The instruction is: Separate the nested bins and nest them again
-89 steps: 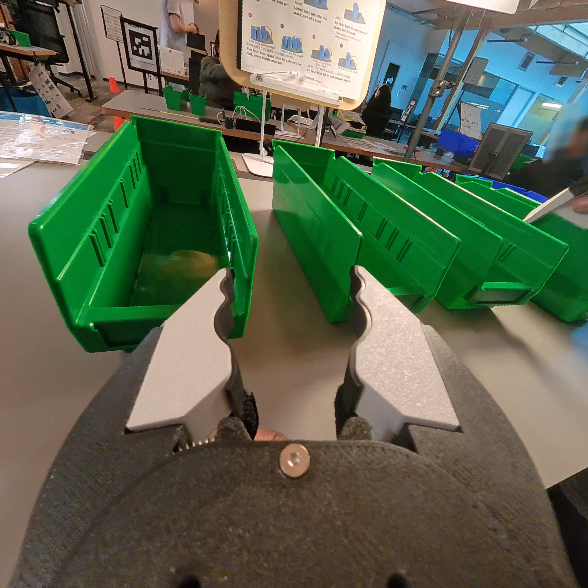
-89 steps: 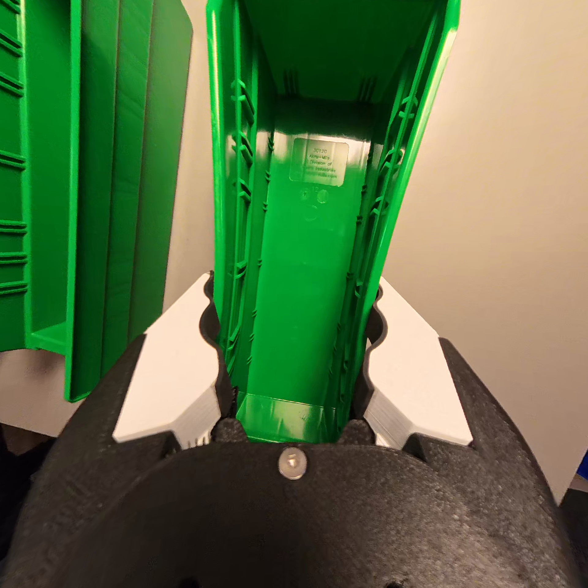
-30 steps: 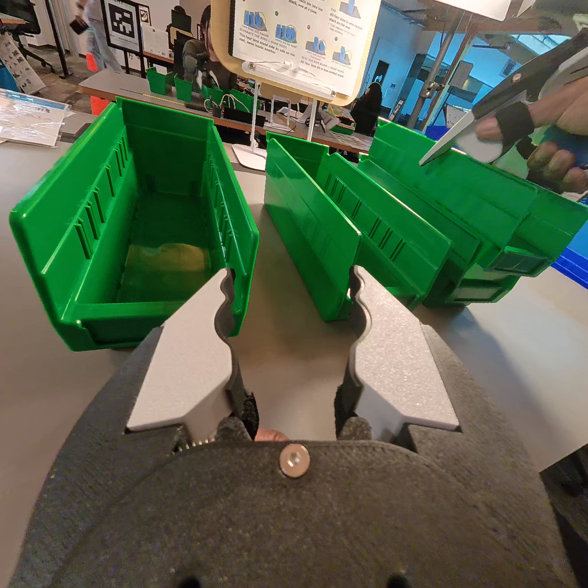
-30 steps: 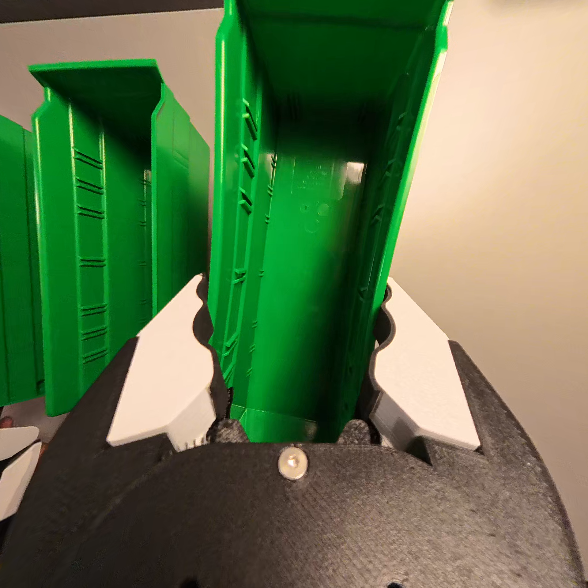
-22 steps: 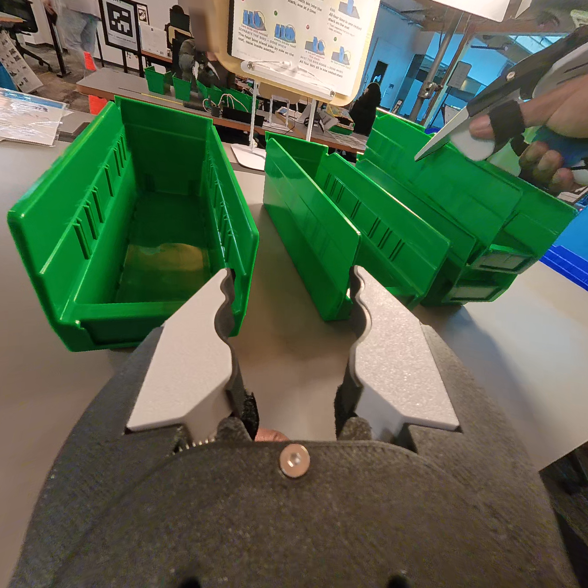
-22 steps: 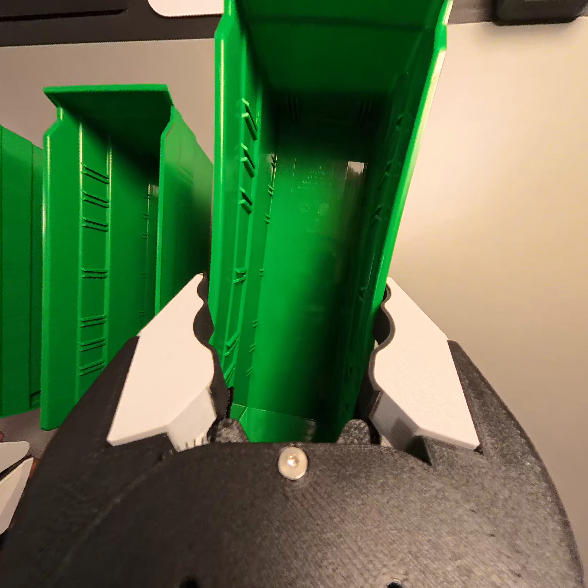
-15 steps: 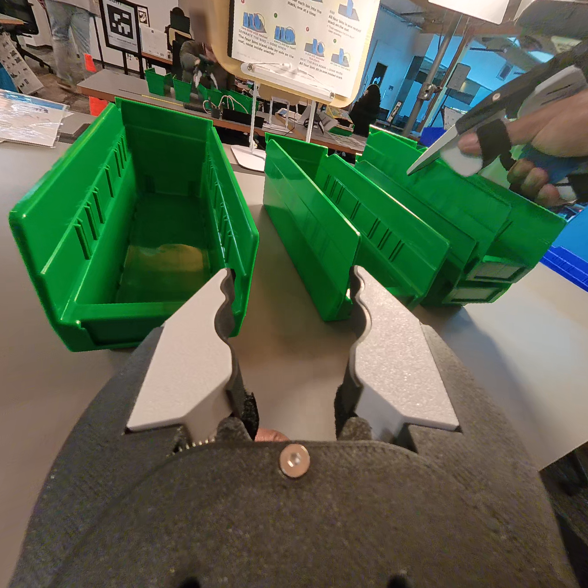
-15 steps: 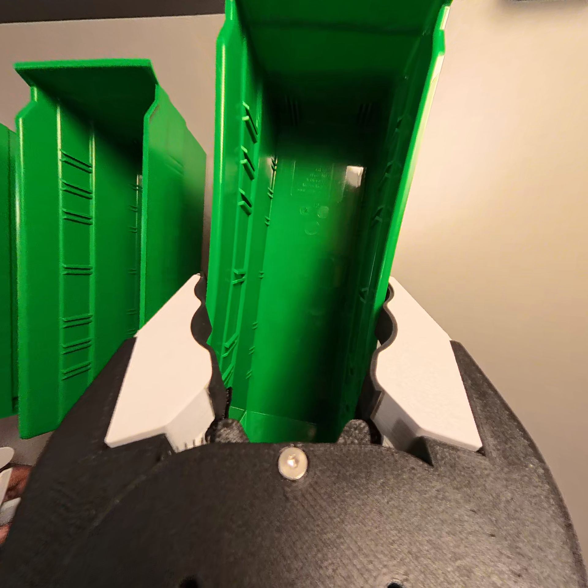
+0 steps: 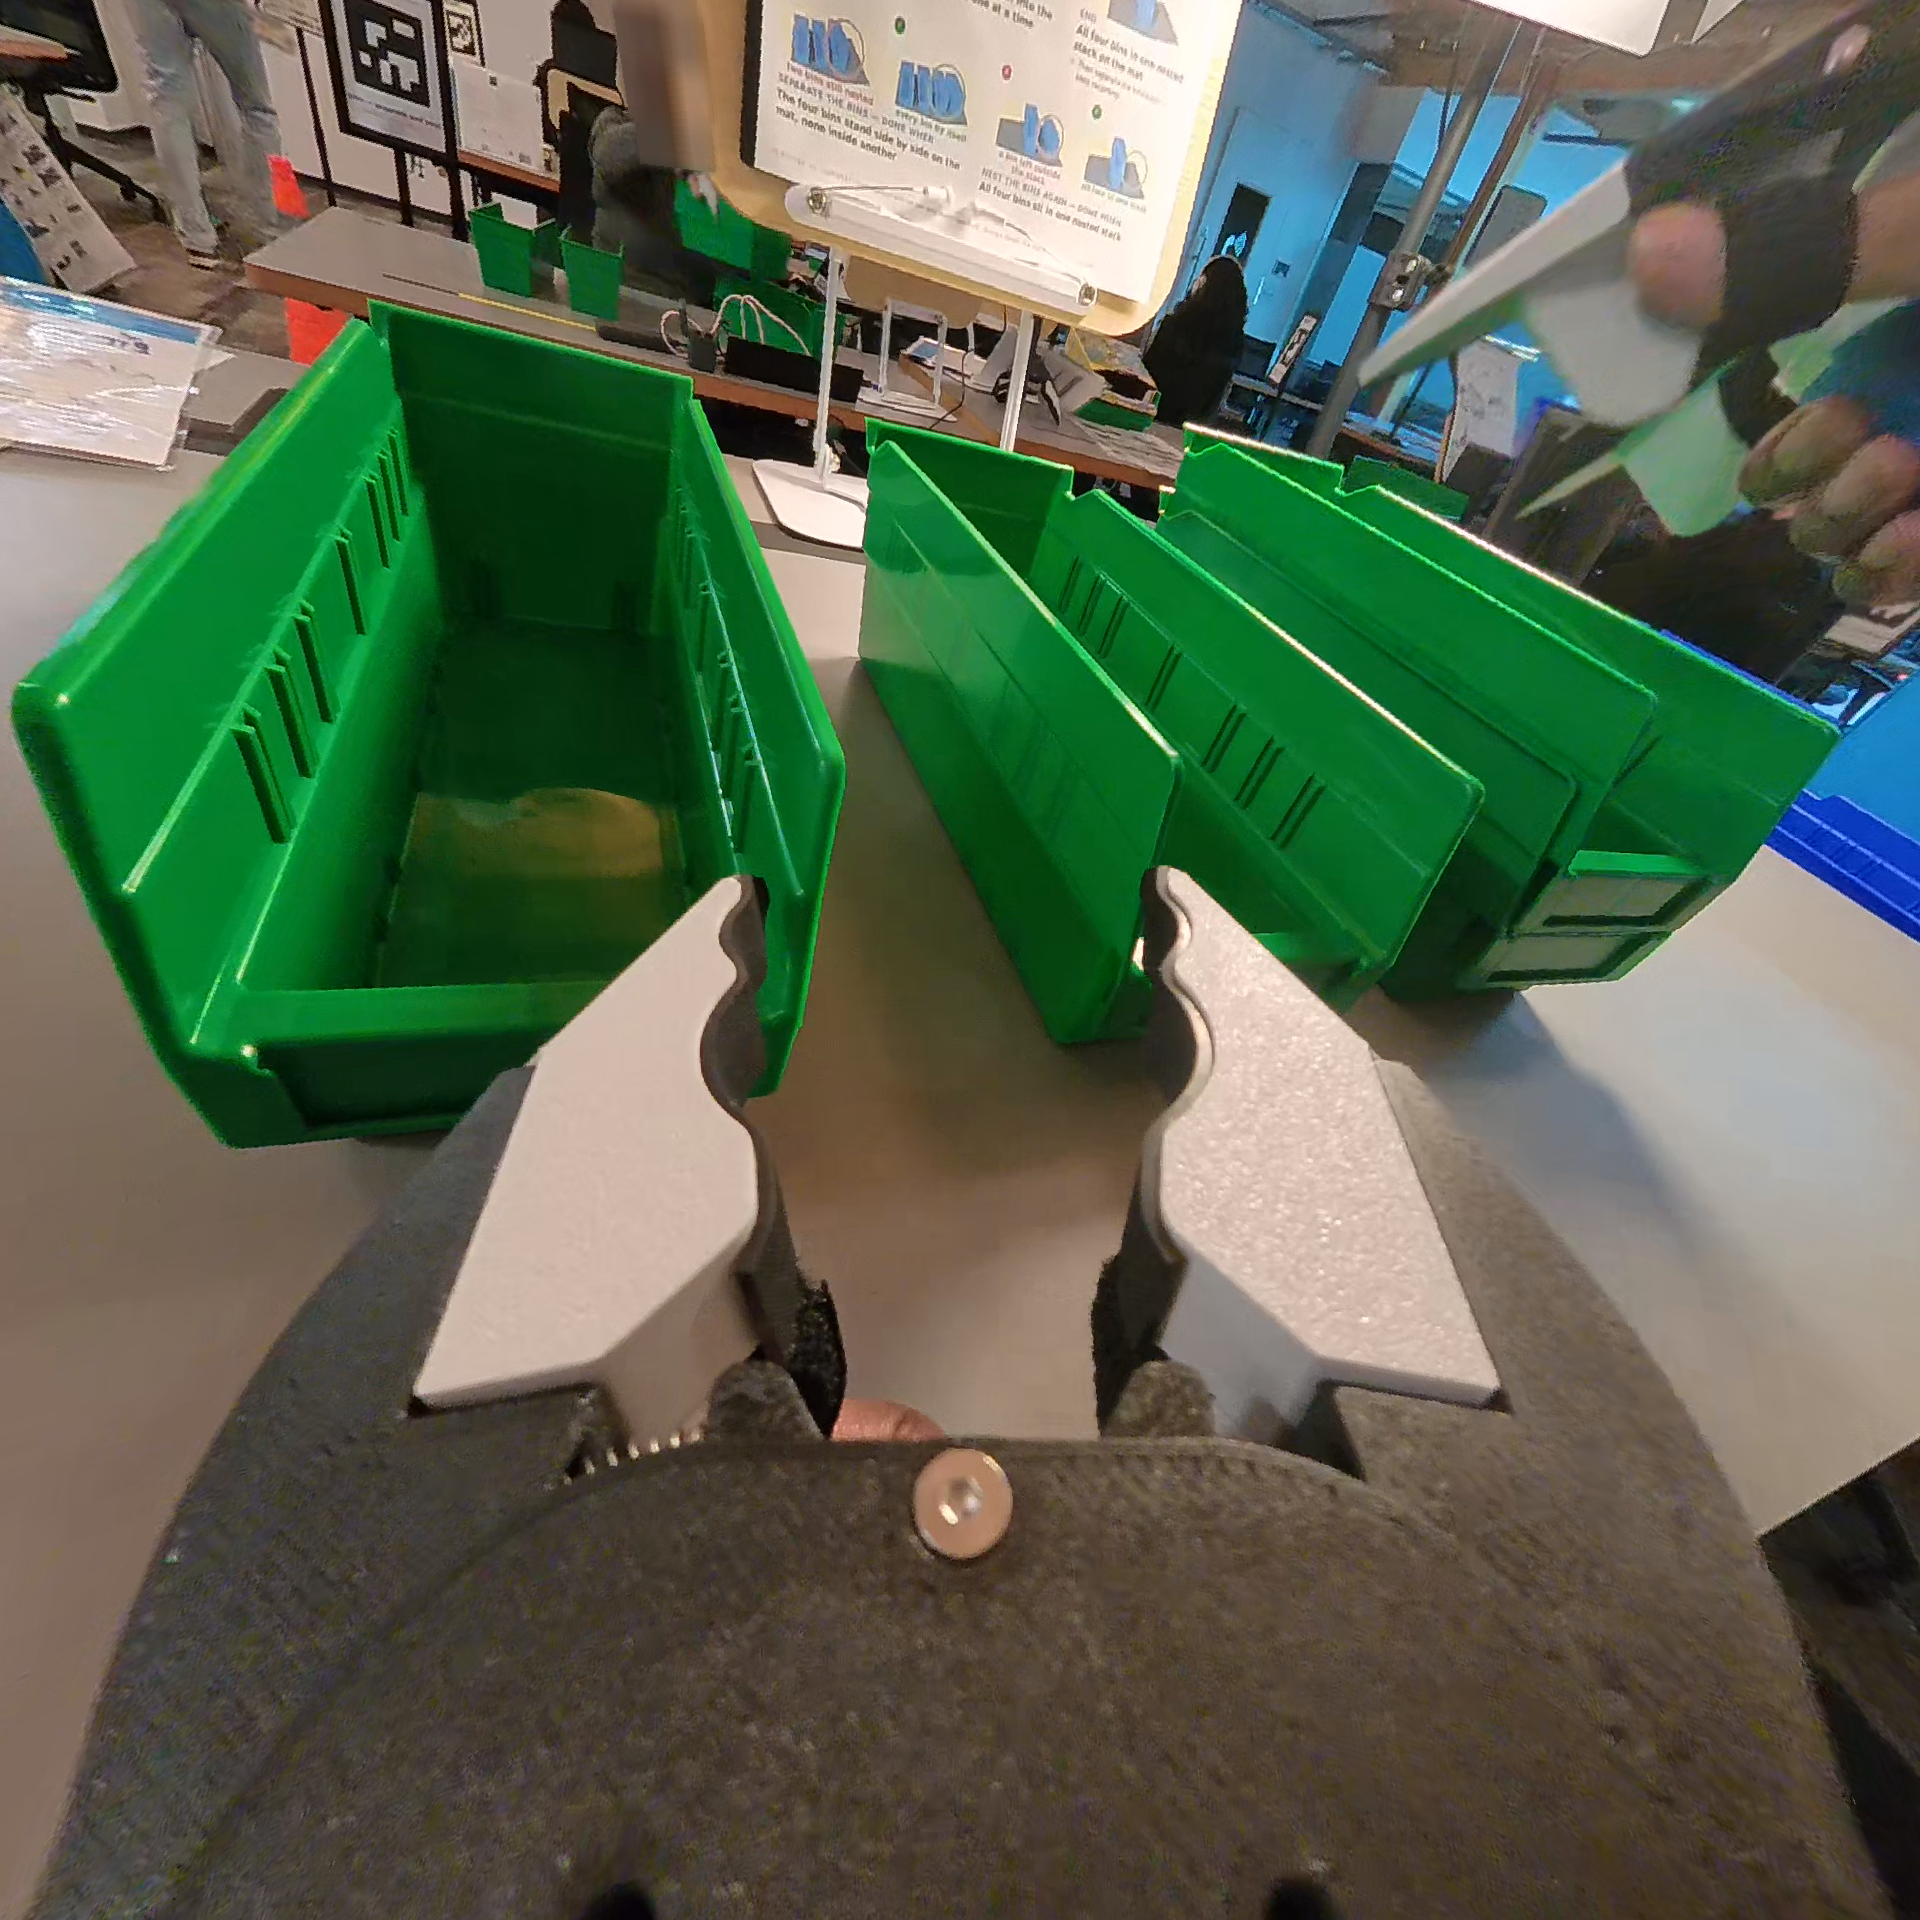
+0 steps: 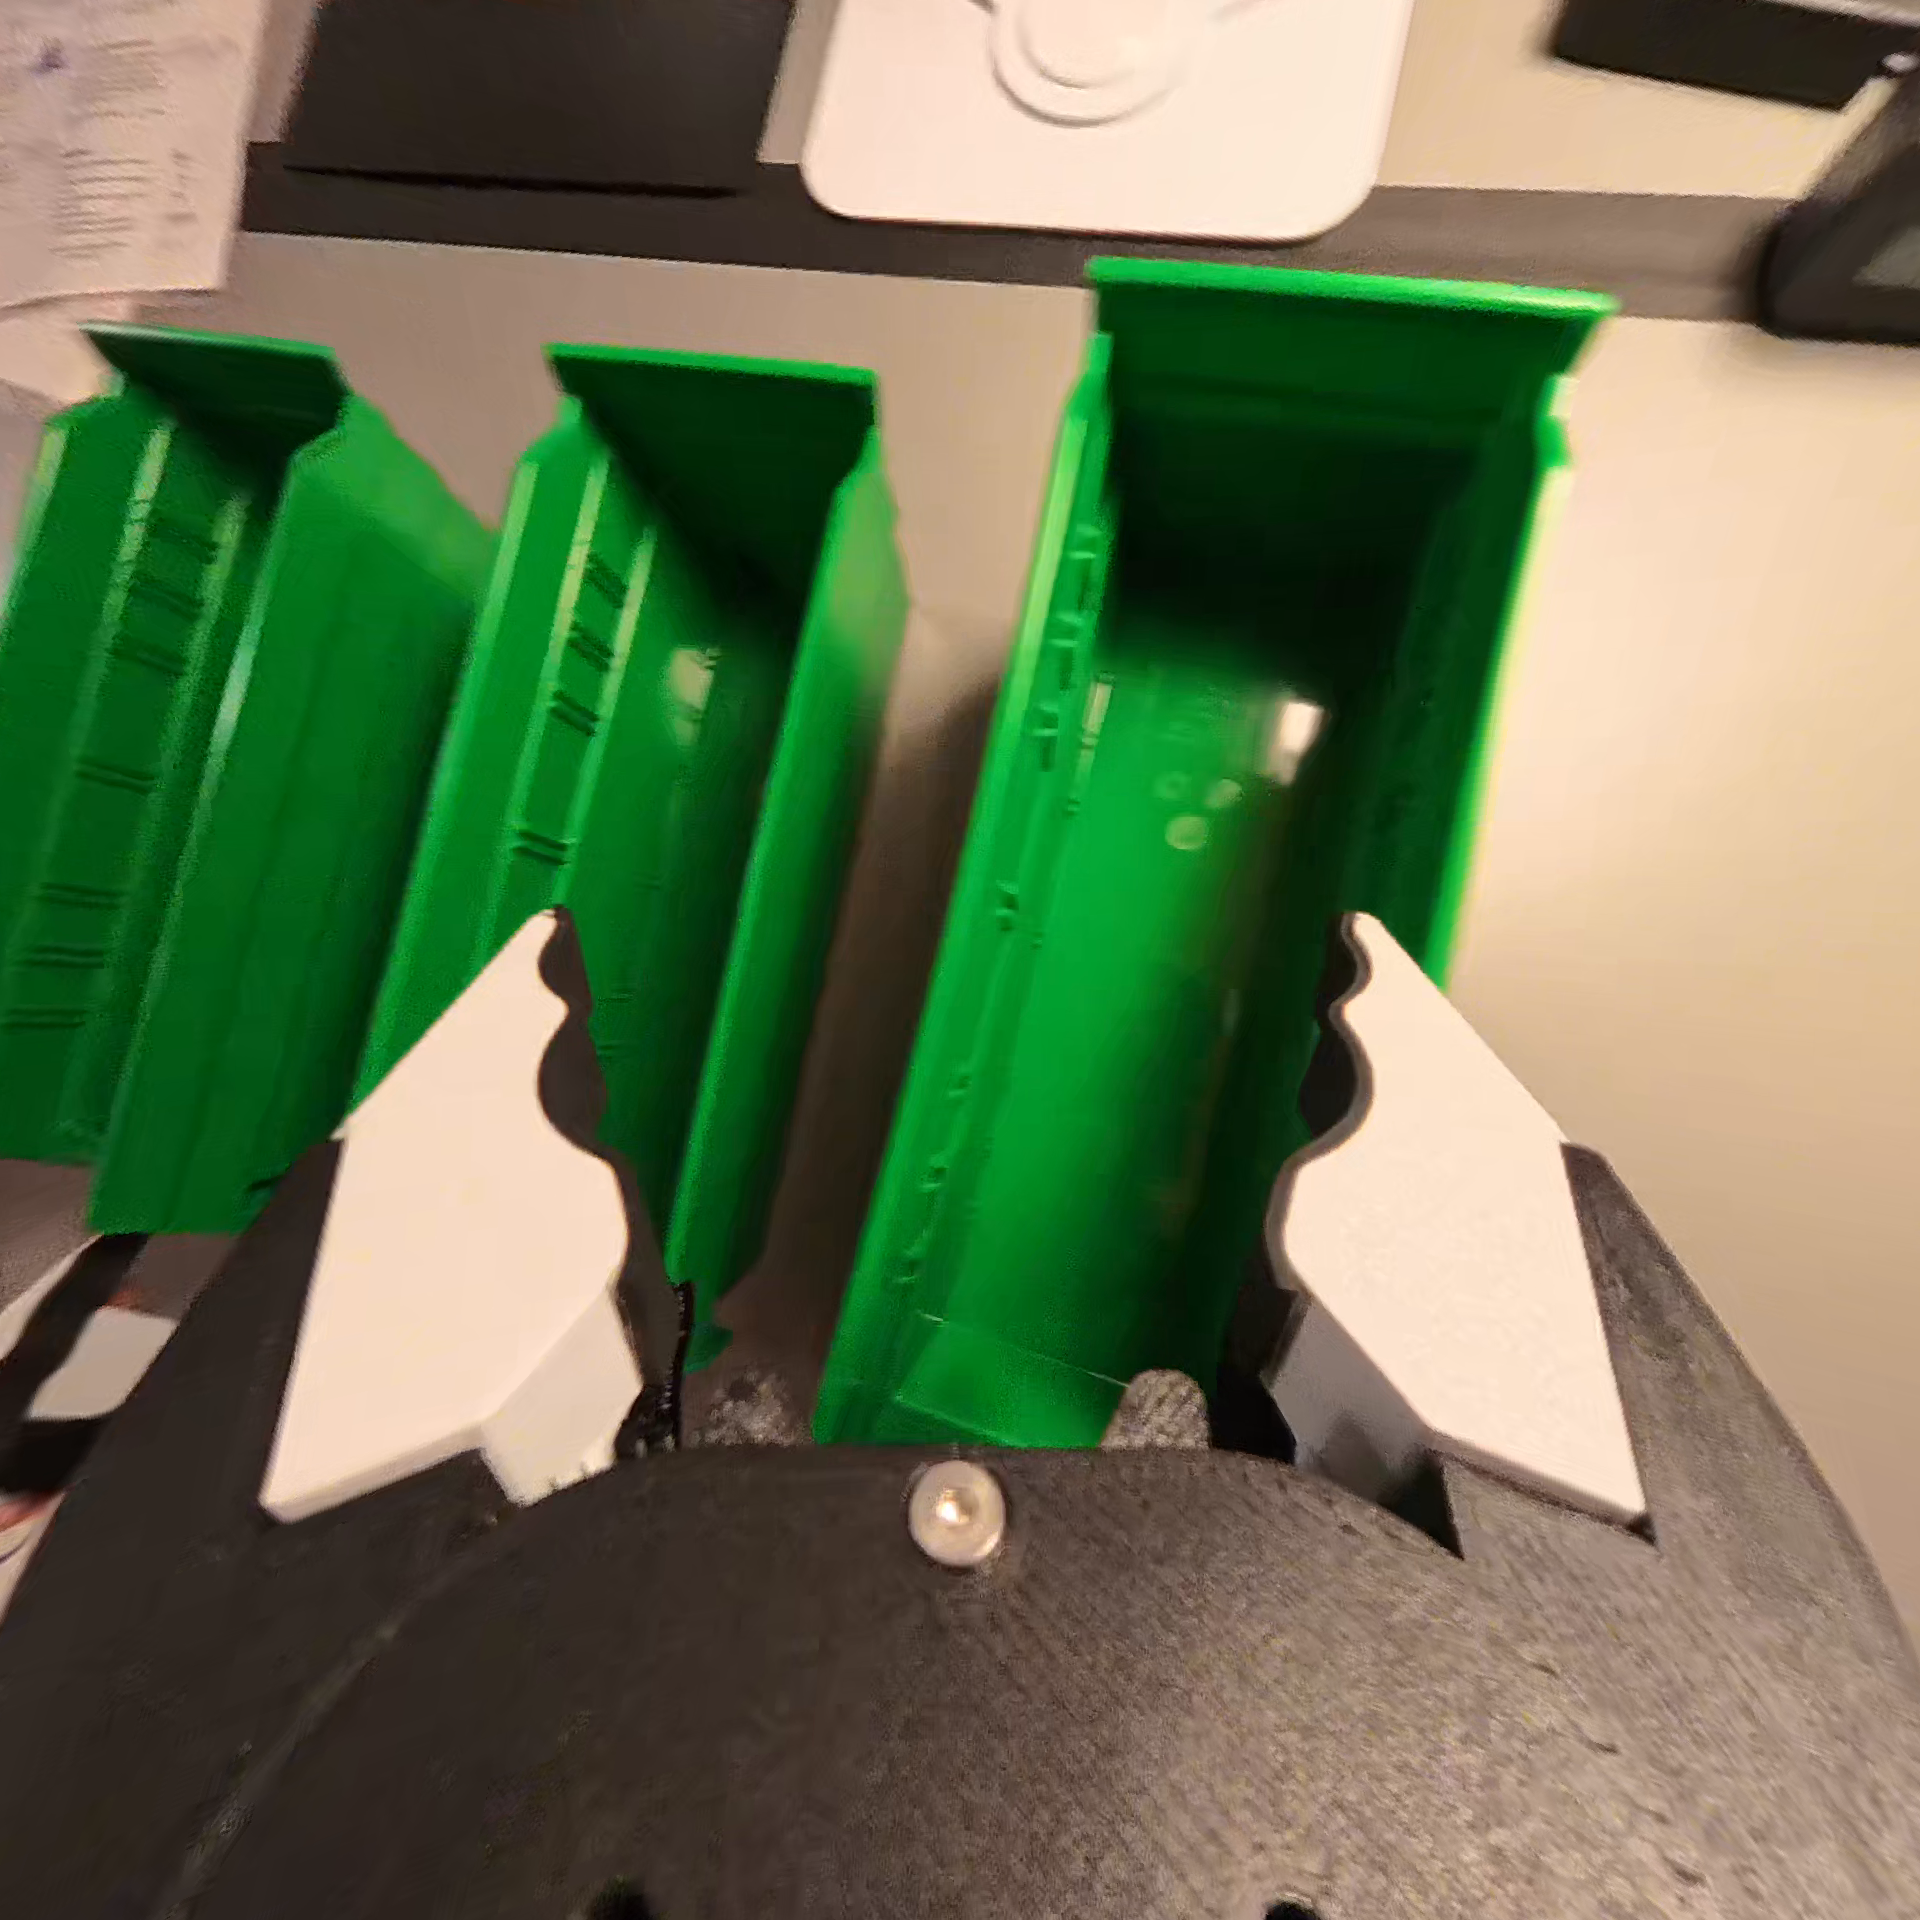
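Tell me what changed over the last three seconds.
The right gripper carried the rightmost green bin leftward into its neighbour, where it now sits nested, then opened and let go. The left gripper stayed open and empty; the two left bins did not move.

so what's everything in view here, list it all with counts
green bins: four, green, on the table; one alone at left, one in the middle, two nested at right
table: one, grey, under the bins
sign board: one, white, on a white stand behind the bins
blue bin: one, blue, partly visible at far right
papers: a few, white, far left
small green bins: several, green, on the far table
left gripper: one, grey fingers, open and empty over the table
right gripper: one, white fingers, open over the nested pair
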Action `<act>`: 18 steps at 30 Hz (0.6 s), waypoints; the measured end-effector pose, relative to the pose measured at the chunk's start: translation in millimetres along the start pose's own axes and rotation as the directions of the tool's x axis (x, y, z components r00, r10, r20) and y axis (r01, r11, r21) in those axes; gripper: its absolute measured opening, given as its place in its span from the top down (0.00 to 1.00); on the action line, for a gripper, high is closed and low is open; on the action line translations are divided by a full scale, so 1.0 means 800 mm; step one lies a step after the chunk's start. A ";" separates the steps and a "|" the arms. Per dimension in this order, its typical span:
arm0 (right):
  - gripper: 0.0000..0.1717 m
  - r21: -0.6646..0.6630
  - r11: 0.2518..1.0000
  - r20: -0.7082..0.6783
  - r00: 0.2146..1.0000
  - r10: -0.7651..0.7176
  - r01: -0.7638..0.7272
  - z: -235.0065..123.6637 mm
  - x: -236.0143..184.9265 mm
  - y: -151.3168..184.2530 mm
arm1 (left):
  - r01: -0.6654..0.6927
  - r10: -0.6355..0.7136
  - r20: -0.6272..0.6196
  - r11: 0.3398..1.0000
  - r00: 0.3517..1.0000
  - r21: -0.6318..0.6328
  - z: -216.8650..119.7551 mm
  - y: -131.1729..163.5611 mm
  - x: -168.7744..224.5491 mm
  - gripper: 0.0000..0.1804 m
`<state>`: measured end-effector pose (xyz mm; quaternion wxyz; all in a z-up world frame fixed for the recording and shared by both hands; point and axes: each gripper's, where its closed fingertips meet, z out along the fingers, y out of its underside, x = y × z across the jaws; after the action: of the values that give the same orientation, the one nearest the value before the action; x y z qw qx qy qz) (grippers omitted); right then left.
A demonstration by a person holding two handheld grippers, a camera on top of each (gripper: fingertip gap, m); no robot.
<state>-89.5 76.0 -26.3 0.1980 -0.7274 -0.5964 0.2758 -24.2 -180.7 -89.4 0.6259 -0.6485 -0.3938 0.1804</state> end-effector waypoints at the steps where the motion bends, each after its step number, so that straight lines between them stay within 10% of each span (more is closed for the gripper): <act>1: 0.20 -0.001 1.000 0.033 0.999 -0.016 0.016 0.001 -0.020 0.002 | -0.002 0.002 0.001 1.000 1.000 0.003 0.000 0.000 0.000 0.60; 18: 0.10 -0.013 0.966 -0.093 0.962 -0.258 0.258 0.056 -0.134 0.022 | 0.030 -0.030 -0.017 1.000 0.999 -0.002 0.000 0.000 -0.001 0.60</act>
<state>-119.6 -34.5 -54.1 0.2596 -0.6557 -0.6763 0.2128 -24.8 -181.4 -89.9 0.6313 -0.6445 -0.3984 0.1652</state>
